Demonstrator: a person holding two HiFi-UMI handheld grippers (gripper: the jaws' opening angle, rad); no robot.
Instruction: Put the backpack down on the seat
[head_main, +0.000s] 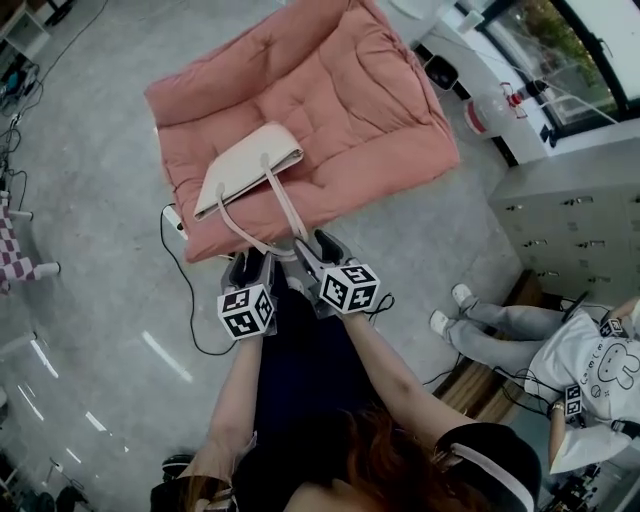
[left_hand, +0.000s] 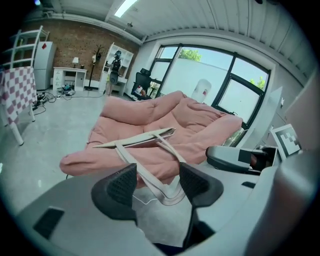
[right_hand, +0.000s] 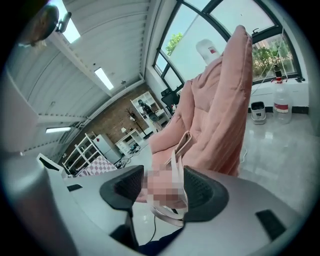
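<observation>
A cream backpack (head_main: 248, 165) lies flat on the pink cushioned seat (head_main: 370, 110). Its two long straps (head_main: 285, 215) trail over the seat's front edge toward me. My left gripper (head_main: 250, 262) hovers just in front of that edge, jaws wide apart. In the left gripper view the strap loop (left_hand: 150, 175) shows in the gap of the left gripper (left_hand: 157, 182), untouched by the pads, with the backpack (left_hand: 137, 140) beyond. My right gripper (head_main: 315, 245) is beside it, also open. In the right gripper view the strap (right_hand: 176, 165) hangs loose between the jaws of the right gripper (right_hand: 160, 187).
A black cable (head_main: 185, 290) runs on the grey floor left of the seat. A person (head_main: 570, 360) sits on a bench at the right, near grey lockers (head_main: 570, 215). A rack with checked cloth (left_hand: 20, 90) stands far left. Windows and a water bottle (right_hand: 280, 107) lie behind the seat.
</observation>
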